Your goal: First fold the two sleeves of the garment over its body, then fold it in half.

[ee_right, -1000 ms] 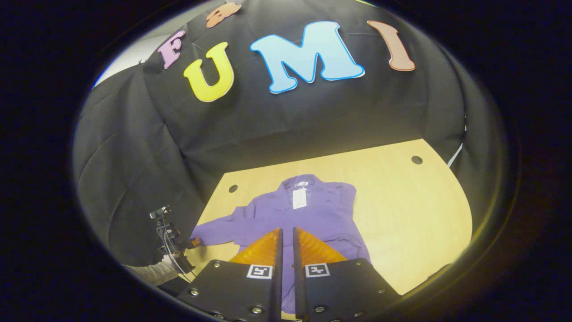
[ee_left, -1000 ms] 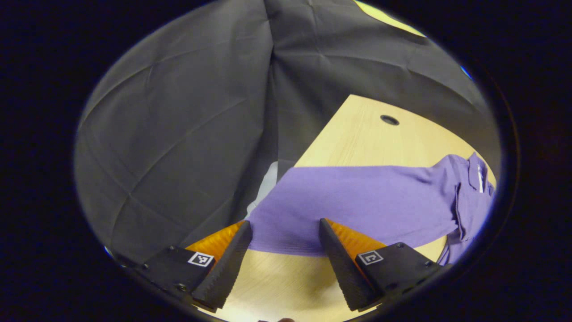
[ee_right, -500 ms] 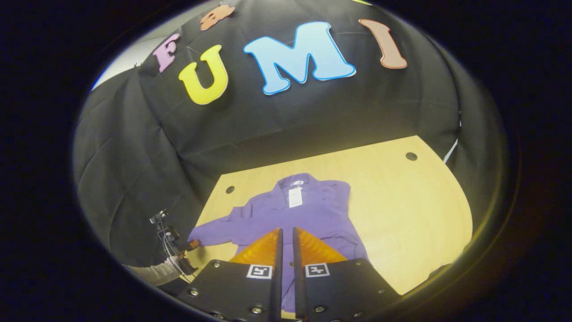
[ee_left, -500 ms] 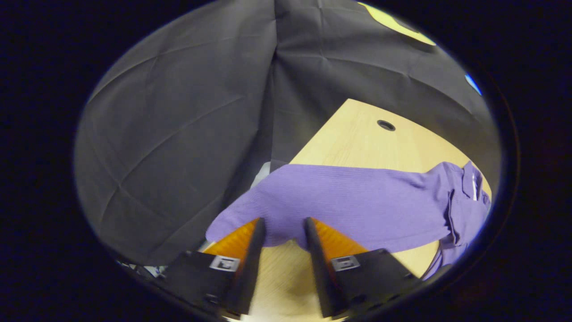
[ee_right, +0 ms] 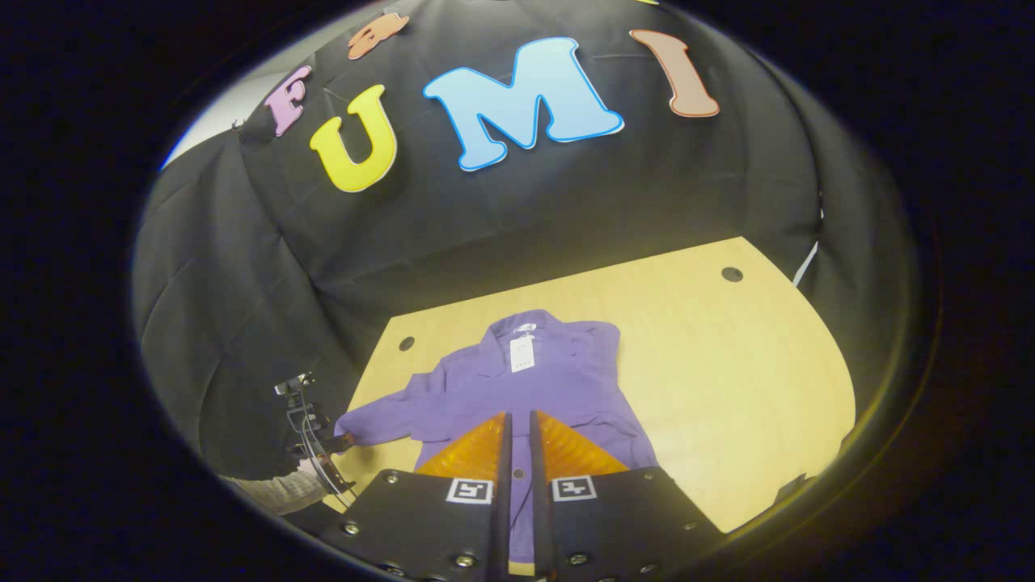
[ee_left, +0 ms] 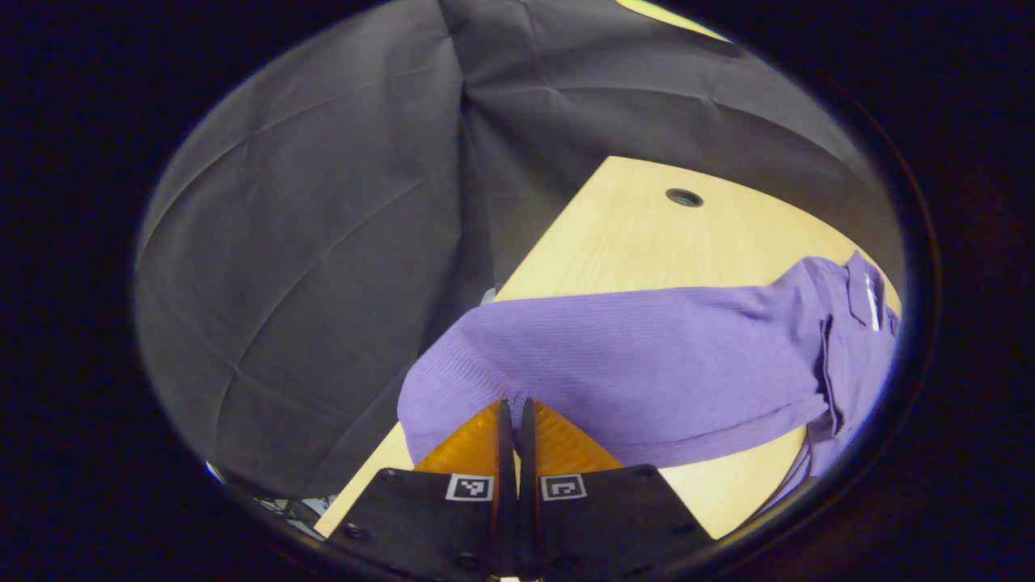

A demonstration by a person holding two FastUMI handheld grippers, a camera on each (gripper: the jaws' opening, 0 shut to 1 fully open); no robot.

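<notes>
On the wooden table, the purple shirt's sleeve cuff is pinched by the left gripper; the right gripper is held nearly closed, grasping nothing, above the shirt.

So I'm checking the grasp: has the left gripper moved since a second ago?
Yes. The left gripper closed its open fingers onto the sleeve end, whose cuff has lifted from the table edge.

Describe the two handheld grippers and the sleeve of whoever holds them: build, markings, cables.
Each gripper, left gripper and right gripper, has two wedge-shaped ribbed jaws on black bolted plates, each plate bearing a square black-and-white marker. Seen from afar, the left carries a small top camera and dark cables; a grey knit sleeve holds it.
</notes>
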